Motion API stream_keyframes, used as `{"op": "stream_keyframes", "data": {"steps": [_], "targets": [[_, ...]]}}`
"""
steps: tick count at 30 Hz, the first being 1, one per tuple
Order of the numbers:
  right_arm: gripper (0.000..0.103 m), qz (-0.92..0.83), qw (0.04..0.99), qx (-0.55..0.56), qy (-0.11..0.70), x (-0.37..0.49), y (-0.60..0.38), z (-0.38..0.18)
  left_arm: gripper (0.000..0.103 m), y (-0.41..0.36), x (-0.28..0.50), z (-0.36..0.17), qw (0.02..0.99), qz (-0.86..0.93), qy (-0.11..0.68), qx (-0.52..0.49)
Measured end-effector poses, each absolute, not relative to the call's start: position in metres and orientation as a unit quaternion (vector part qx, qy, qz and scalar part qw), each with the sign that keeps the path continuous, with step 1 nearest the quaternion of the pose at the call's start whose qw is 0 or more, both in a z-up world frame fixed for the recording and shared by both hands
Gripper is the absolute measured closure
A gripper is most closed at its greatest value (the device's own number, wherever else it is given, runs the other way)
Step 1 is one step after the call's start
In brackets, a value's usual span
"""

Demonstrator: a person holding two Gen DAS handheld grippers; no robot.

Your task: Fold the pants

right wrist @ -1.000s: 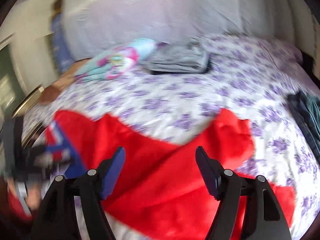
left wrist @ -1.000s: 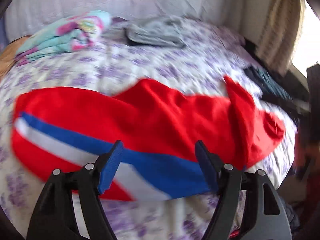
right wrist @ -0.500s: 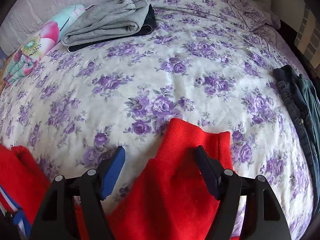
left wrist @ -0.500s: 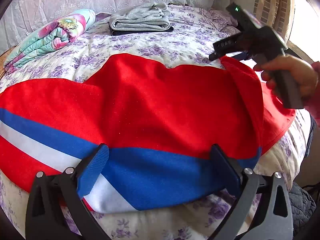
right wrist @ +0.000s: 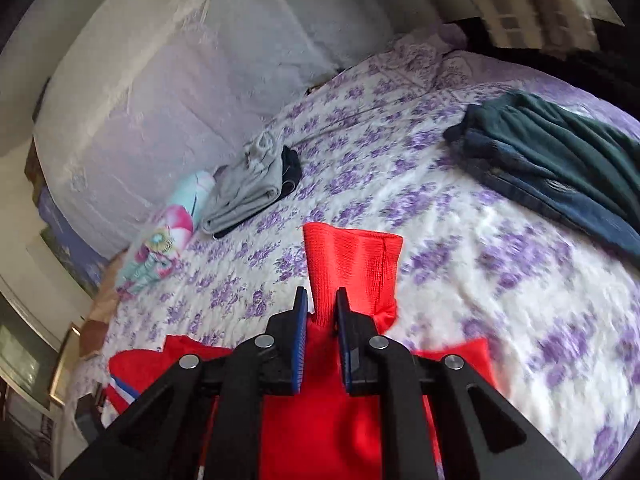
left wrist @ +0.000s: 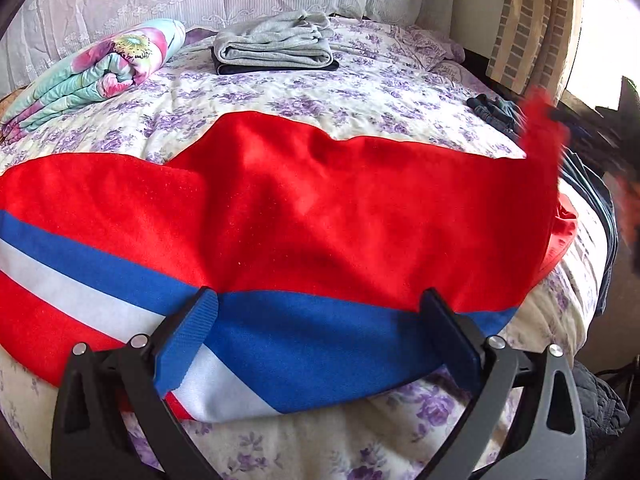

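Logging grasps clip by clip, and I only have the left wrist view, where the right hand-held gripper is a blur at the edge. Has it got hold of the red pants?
Observer: Yes. The right wrist view shows the right hand-held gripper pinching the red pants at a ribbed cuff; its jaws have just been closing.
Operator: How much cuff is inside?
Observer: Only the base, on its left side. Most of the cuff sticks out past the fingertips.
Operator: Anything close ahead of it?
Observer: Only floral bedspread. The dark clothes lie off to the right, apart from the cuff.
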State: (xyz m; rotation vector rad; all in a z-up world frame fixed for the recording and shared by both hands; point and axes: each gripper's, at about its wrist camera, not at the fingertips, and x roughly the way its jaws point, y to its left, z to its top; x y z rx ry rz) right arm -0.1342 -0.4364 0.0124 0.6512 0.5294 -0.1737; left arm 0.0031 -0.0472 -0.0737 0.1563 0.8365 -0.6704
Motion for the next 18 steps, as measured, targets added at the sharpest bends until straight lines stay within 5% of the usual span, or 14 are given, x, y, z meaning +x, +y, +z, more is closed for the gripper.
{"op": "stream_keyframes", "data": {"steps": [8,9,12,18], "targets": [[0.086,-0.113,0.867,0.39,0.291,-0.212,-0.468,-0.063,0.005,-0.05,0.003,-0.074,0.859,-0.31,0.399,0.084],[0.081,-0.098,0.867,0.398,0.282,-0.212,-0.467,-0.061,0.005,-0.051,0.003,-0.074,0.859,-0.31,0.399,0.085],[0.041,-0.069,0.867,0.416,0.266,-0.21,-0.461,-0.055,0.005,-0.051,0.003,-0.074,0.859,-0.309,0.398,0.085],[0.035,-0.054,0.833,0.475,0.278,-0.194,-0.466,-0.075,0.005,-0.052,0.002,-0.074,0.86,-0.307,0.398,0.085]]}}
